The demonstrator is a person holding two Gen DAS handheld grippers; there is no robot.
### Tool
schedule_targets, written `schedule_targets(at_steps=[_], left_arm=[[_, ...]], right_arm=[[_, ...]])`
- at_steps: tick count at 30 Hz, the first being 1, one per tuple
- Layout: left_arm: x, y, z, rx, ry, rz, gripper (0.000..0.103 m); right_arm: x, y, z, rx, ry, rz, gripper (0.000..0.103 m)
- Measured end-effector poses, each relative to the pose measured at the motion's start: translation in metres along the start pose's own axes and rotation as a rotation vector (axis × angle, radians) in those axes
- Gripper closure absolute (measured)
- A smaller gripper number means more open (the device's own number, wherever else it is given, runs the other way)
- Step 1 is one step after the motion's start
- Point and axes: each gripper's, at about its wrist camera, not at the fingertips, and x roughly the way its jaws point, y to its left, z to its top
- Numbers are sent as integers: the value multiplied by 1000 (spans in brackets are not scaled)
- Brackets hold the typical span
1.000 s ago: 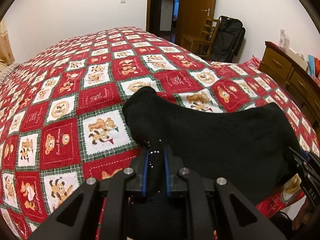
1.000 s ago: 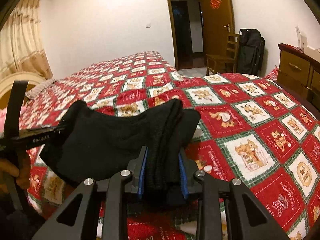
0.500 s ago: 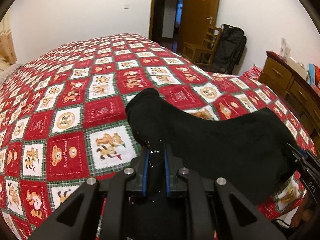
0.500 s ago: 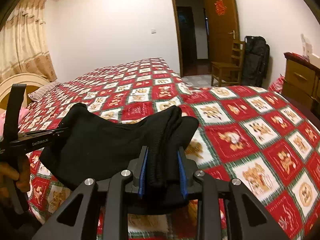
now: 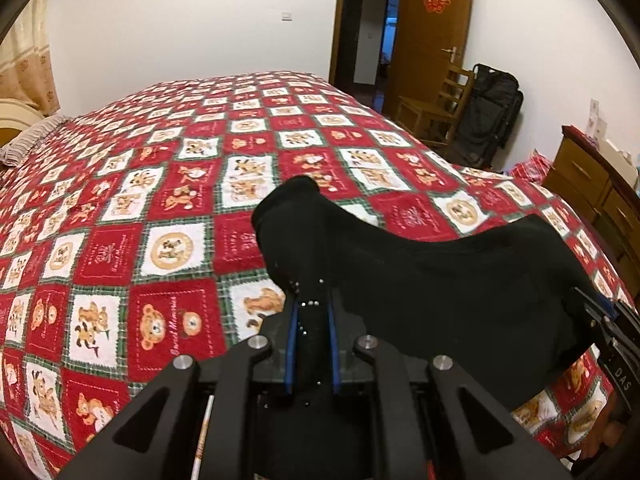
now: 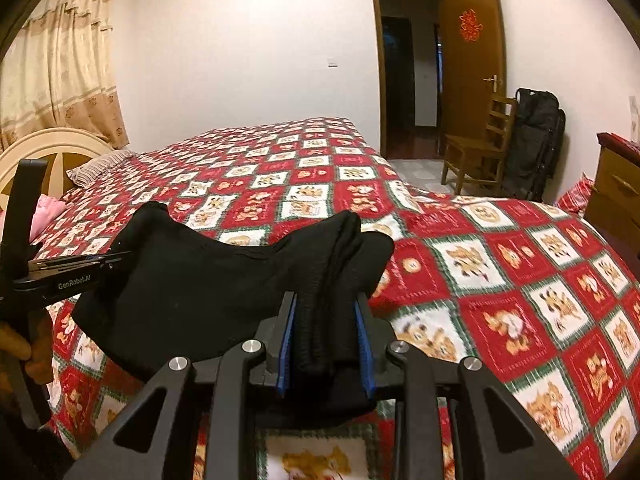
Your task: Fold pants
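Observation:
The black pants (image 5: 440, 280) hang stretched between my two grippers above the near edge of the bed. My left gripper (image 5: 312, 308) is shut on one end of the cloth, which bunches up past its fingertips. My right gripper (image 6: 325, 308) is shut on the other end, a thick bunch of several layers (image 6: 340, 248). The pants also show in the right wrist view (image 6: 192, 280), sagging toward the left gripper (image 6: 80, 268) at the left edge. The right gripper shows at the right edge of the left wrist view (image 5: 608, 328).
The bed carries a red, white and green bear-pattern quilt (image 5: 180, 200) (image 6: 520, 280). A wooden chair (image 6: 480, 148) and black bag (image 6: 536, 140) stand by the open door. A wooden dresser (image 5: 592, 184) is at the right. A headboard (image 6: 44, 148) and pillow lie far left.
Both grippers have risen with the pants still held; the views tilt up and show more of the walls and far bed. The grip on the cloth is unchanged.

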Motion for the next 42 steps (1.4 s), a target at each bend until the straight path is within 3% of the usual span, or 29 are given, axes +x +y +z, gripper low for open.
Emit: schedule_targets(at_steps=[42], left_arm=[[8,138,34,-230,-69,260,91]], right_arm=[[115,131,74,-192,-27,189,75]])
